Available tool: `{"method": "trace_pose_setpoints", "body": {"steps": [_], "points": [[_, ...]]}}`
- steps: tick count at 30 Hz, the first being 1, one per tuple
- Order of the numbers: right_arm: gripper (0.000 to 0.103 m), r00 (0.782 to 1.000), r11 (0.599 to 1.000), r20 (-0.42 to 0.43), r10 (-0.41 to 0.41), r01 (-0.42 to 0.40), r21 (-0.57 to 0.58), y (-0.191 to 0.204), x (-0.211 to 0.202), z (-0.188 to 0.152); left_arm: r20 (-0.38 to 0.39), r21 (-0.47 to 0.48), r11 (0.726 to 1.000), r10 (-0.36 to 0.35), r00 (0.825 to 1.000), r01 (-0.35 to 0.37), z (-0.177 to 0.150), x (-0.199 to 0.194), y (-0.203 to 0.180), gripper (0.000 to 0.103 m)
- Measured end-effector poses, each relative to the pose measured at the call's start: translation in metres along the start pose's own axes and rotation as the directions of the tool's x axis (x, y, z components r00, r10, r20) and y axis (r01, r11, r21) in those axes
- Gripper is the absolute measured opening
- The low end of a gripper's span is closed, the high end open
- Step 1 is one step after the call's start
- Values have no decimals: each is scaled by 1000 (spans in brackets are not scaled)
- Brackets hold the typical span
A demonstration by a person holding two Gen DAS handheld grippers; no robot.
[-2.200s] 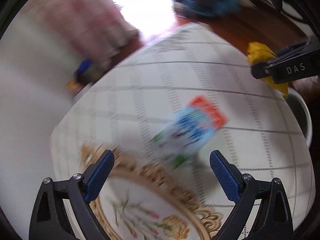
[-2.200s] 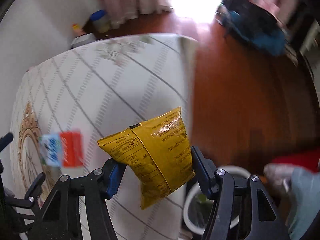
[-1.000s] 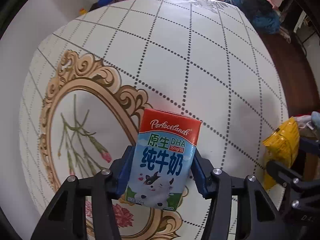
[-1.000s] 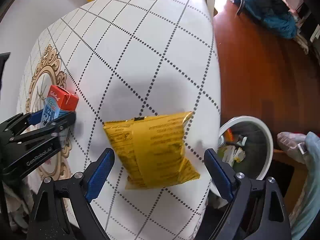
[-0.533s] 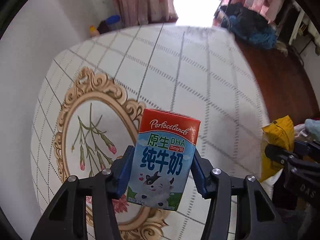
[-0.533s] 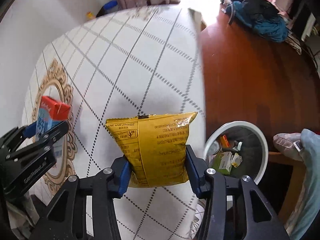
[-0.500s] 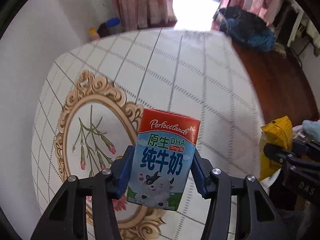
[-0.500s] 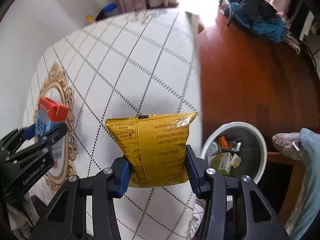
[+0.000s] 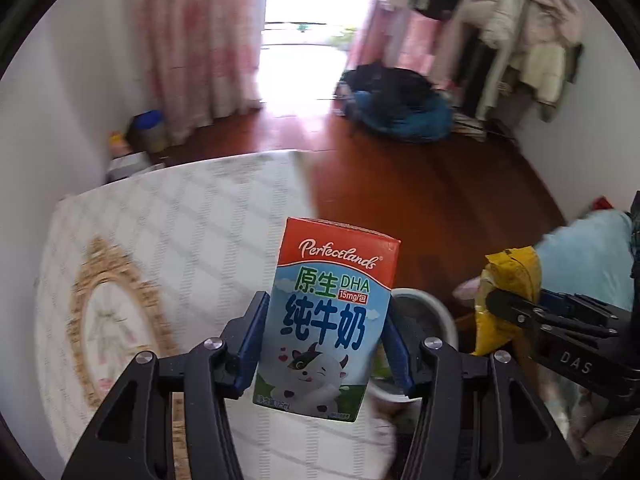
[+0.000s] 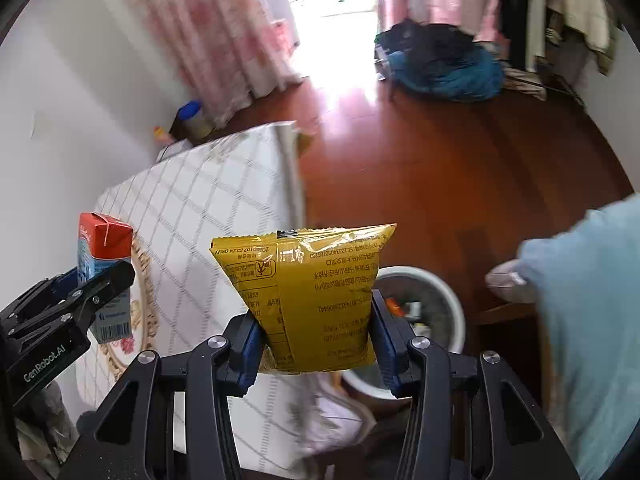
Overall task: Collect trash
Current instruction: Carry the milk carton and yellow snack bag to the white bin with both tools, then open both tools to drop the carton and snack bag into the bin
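My left gripper [image 9: 324, 344] is shut on a red, white and blue milk carton [image 9: 328, 316], held upright in the air above the table's right edge. The carton also shows in the right wrist view [image 10: 105, 276]. My right gripper [image 10: 318, 340] is shut on a yellow snack bag [image 10: 312, 292], held up over the table edge. The bag also shows at the right of the left wrist view [image 9: 506, 300]. A white round trash bin [image 10: 448, 308] stands on the floor just beyond both grippers, with some litter inside; in the left wrist view the bin [image 9: 434, 310] is partly hidden behind the carton.
The table [image 9: 180, 224] has a white checked cloth with a gold floral frame. A red-brown wooden floor [image 10: 460, 176] lies to the right. A person's light-blue sleeve [image 10: 588, 300] reaches in from the right. A blue pile of clothes [image 10: 448, 64] lies far back.
Both grippers have risen and tilted up from the table toward the room, carrying the carton and the bag toward the bin. Both grips are unchanged.
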State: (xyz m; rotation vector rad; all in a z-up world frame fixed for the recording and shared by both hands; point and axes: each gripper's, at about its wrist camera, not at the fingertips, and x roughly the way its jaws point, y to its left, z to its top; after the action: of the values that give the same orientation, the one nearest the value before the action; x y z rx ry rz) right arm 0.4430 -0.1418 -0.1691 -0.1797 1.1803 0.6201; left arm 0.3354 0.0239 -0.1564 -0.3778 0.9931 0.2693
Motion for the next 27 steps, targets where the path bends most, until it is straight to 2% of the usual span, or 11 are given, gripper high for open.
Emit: {"method": "trace_pose_setpoints", "body": {"steps": [4,7,11,13,15,19,20,22,23,24,27], "points": [[49,999,997,1,-51,50,63,-55,-9,-5,-56,25,995,-98,994,99,5,32,-44,50],[49,996,989,-44,-80,85,118,-96,8,-13,-124,40,988,-145,982,151,5,70,-75,50],[49,986,979,-141,-90,114,170,-144,52,-28,-244,36,976,-199,949,214,0,131,-107,50],[49,980,973,-183,-79,116,199,-164,74,-35,-304,27,978,-189,934,207,-3,162,-118,50],[49,975,968,-213,-67,115,224,-178,95,-40,-366,-16,976,-207,907,216,-5,194,-119,50],[50,964,961,-261,-44,113,254,-198,131,-46,-428,-24,982,-182,885,190,-7,225,-121,53],[50,962,960,-271,-38,111,257,-201,138,-46,-436,-21,983,-172,884,181,-9,229,-120,55],[51,957,959,-289,-26,106,264,-206,151,-50,-438,-42,983,-181,881,181,-8,233,-115,80],[51,955,958,-297,-20,104,268,-208,157,-52,-435,-45,983,-179,883,177,-9,232,-113,87],[58,952,957,-304,-10,97,272,-210,162,-53,-429,-48,984,-175,886,172,-9,231,-112,95],[90,952,955,-307,-2,93,282,-211,167,-54,-417,-21,991,-129,900,132,-10,224,-108,96]]}}
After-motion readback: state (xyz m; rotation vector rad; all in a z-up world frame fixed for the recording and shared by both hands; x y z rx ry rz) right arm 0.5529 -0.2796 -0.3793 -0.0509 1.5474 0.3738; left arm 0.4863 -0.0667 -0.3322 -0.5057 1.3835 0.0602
